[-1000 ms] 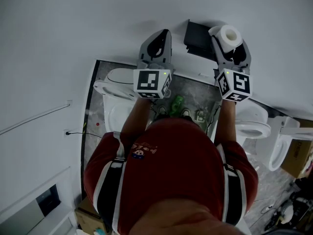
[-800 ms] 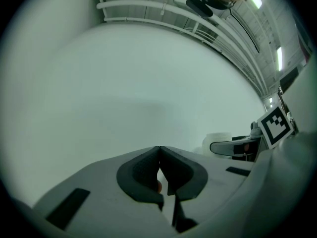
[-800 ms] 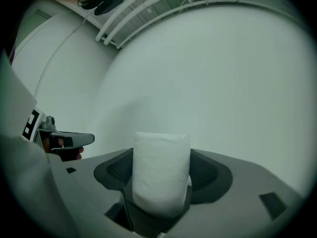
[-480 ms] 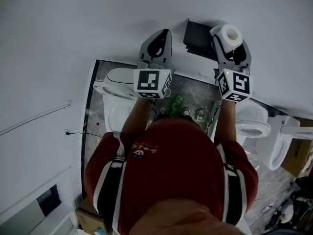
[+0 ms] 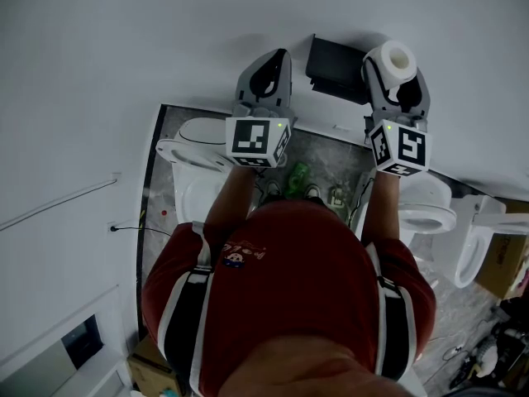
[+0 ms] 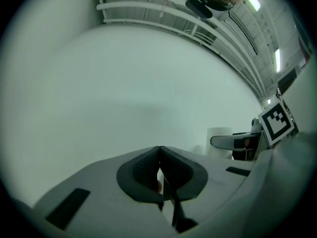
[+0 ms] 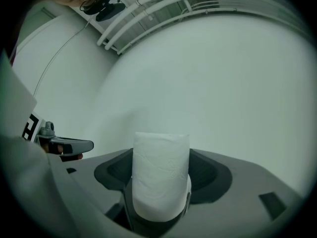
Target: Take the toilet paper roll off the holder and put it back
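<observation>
Two grippers up top: my right gripper (image 5: 395, 79), jaws just closing, clamps the toilet paper roll (image 7: 161, 177) right of the black holder (image 5: 335, 64); my left gripper (image 6: 159, 157) is pinched together, empty

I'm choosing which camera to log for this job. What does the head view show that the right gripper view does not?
Only the head view: the black holder on the wall, the toilets on the floor below, and the person's red shirt.

Only the right gripper view: the white pipes overhead and the jaws' dark pads against the roll's sides.

Both: the toilet paper roll clamped in the right hand-held gripper, whose jaws have just been closing on it, the left hand-held gripper, and the white wall.
</observation>
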`<state>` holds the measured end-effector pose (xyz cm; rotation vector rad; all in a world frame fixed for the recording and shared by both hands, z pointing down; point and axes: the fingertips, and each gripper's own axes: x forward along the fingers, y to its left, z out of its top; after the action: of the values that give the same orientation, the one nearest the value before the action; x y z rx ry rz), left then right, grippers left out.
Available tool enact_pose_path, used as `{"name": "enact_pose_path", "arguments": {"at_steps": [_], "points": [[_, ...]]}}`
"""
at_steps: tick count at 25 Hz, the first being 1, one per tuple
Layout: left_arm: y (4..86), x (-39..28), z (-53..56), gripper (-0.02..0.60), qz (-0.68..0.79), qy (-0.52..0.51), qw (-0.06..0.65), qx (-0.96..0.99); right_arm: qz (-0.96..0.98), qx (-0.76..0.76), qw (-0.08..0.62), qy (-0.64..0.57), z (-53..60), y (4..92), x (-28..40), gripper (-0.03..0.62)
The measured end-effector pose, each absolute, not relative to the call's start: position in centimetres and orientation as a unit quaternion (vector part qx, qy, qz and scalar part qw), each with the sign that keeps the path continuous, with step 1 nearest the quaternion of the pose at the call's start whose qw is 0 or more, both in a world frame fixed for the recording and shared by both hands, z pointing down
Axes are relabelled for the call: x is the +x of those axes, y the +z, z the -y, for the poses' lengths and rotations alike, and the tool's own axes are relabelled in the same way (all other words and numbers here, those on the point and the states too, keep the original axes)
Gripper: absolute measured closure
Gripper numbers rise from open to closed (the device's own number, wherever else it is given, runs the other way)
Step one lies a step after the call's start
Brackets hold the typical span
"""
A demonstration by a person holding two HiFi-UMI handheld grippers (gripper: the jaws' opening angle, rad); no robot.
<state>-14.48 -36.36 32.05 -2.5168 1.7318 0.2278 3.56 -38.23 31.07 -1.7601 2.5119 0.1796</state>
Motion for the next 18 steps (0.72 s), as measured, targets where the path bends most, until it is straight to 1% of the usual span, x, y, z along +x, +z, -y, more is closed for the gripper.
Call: {"name": "enact_pose_path", "arguments": {"at_steps": [10, 18], "points": [[31.2, -12.4, 36.3, 0.563, -0.548, 0.082, 0.048, -0.831, -0.797, -0.595, 0.064, 0.08, 36.9, 28.9, 6.7, 0.263], [30.8, -9.7, 36.5, 0.563, -0.524, 0.081, 0.054, -0.846, -0.774, -0.624, 0.07, 0.082, 35.7, 28.6, 10.2, 0.263]]}}
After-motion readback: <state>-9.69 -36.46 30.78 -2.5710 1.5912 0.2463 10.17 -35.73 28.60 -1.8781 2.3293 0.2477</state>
